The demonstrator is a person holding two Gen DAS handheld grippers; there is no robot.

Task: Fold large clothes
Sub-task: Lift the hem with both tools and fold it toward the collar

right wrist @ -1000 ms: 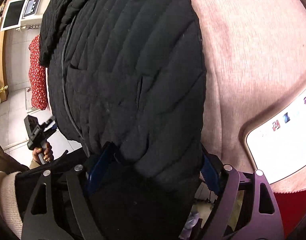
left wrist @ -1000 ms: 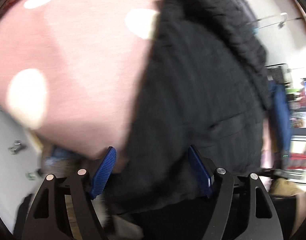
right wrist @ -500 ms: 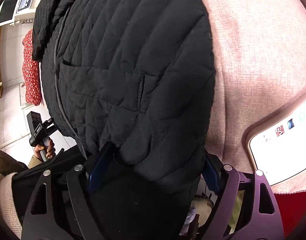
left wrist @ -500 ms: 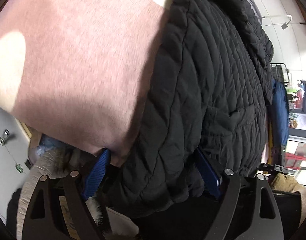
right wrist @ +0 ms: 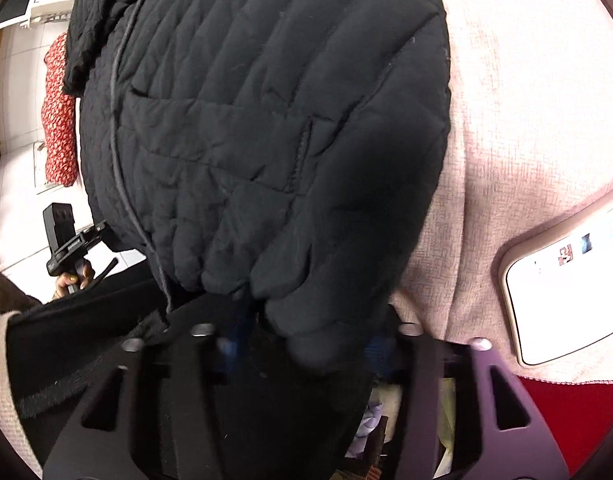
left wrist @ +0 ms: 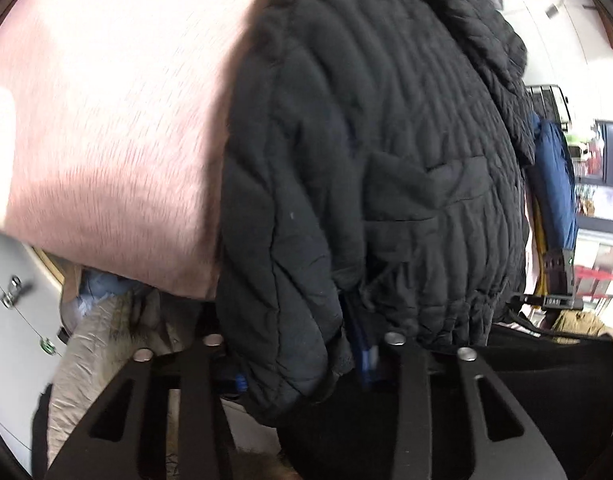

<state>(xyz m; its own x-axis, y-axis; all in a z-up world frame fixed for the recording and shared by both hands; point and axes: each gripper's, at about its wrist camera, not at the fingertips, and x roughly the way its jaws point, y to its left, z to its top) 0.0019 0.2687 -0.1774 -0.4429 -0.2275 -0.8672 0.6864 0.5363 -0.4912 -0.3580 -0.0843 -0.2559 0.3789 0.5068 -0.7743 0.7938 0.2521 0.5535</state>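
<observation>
A black quilted jacket (left wrist: 386, 152) lies spread on a pink fabric surface (left wrist: 106, 140); it also fills the right wrist view (right wrist: 258, 120). My left gripper (left wrist: 302, 364) is shut on the jacket's lower hem, with fabric bunched between the blue pads (left wrist: 364, 356). My right gripper (right wrist: 302, 344) is shut on the hem at the other corner, and the cloth hides most of its blue pads (right wrist: 232, 344). The left gripper with the hand holding it shows at the left of the right wrist view (right wrist: 66, 240).
The pink surface (right wrist: 526, 120) extends right, with a white panel (right wrist: 566, 288) at its edge. A red patterned cloth (right wrist: 58, 120) hangs at the left. A blue garment (left wrist: 554, 184) hangs at the right. A white cabinet (left wrist: 10, 320) and grey bundle (left wrist: 94, 348) sit below left.
Both grippers have closed from open onto the jacket's lower hem, and the fabric now bunches up between the pads.
</observation>
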